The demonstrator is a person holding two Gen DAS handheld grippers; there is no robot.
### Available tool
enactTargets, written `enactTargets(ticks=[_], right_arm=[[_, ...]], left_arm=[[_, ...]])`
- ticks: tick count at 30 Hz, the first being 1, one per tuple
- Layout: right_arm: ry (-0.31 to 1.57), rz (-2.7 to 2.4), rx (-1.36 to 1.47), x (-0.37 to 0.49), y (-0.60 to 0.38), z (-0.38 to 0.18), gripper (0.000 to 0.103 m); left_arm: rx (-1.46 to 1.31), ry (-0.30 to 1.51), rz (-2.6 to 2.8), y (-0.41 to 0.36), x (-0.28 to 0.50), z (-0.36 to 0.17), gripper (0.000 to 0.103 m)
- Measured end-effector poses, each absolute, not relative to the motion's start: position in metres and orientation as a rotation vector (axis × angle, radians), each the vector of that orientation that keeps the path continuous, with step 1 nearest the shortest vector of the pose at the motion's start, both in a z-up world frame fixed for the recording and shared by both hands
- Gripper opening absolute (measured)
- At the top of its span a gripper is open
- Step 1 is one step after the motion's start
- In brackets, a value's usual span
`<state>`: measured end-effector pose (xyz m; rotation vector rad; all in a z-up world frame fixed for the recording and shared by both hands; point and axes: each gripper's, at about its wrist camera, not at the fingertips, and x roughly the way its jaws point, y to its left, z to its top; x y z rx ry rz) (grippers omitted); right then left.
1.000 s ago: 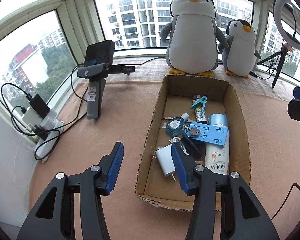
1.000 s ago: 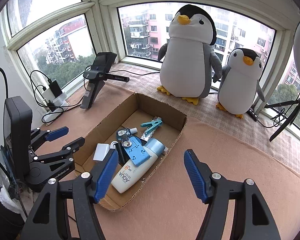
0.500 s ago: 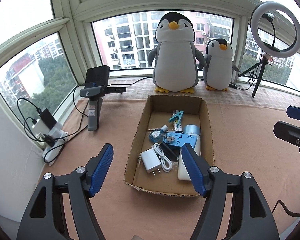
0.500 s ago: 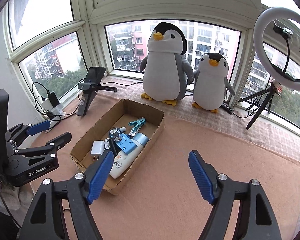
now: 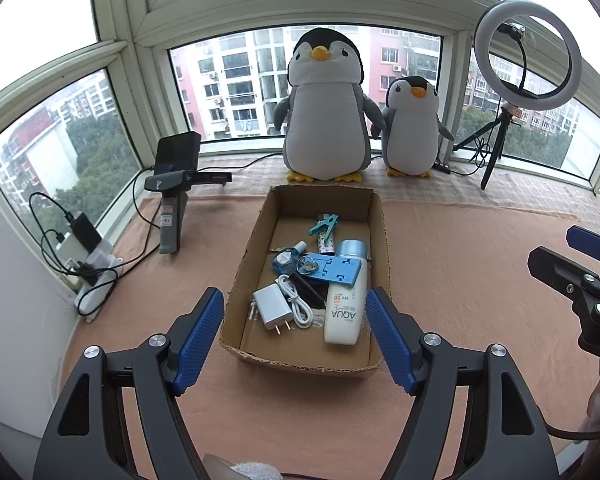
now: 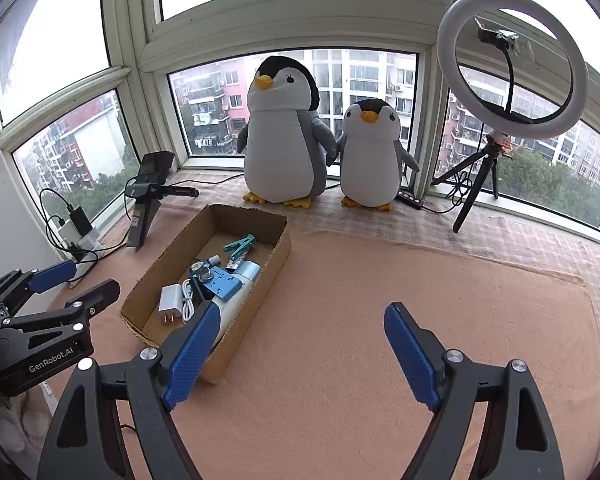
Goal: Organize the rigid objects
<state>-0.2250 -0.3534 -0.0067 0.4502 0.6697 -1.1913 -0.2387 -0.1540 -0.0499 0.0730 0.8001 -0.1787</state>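
A cardboard box [image 5: 381, 240] [image 6: 278, 256] sits on the pink mat. It holds a white AQUA sunscreen bottle [image 5: 346, 304], a blue plastic stand [image 5: 334, 270], a white charger [image 5: 272, 306] with a cable [image 5: 296, 300], a teal clip [image 5: 324, 224] and a small blue bottle [image 5: 284, 258]. My left gripper [image 5: 296, 332] is open and empty, held back above the box's near end. My right gripper [image 6: 296, 348] is open and empty, to the right of the box over bare mat; it also shows in the left wrist view [image 5: 568, 256].
Two plush penguins [image 5: 326, 108] [image 5: 412, 128] stand on the sill behind the box. A ring light on a tripod [image 5: 528, 56] is at the back right. A black handheld device [image 5: 172, 192] and a power strip with cables [image 5: 88, 264] are on the left.
Both grippers have pulled back and up from the box, so the box looks smaller and more of the room shows. Both stay open and empty. The box contents have not moved.
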Motion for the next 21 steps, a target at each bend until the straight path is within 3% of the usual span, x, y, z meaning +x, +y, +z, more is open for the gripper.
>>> enactTargets(ticks=[21], right_arm=[[0.688, -1.164, 0.457, -0.2213, -0.3569, -0.0123, 0.082]], left_arm=[[0.076, 0.814, -0.201, -0.154, -0.2387, -0.0532, 0.076]])
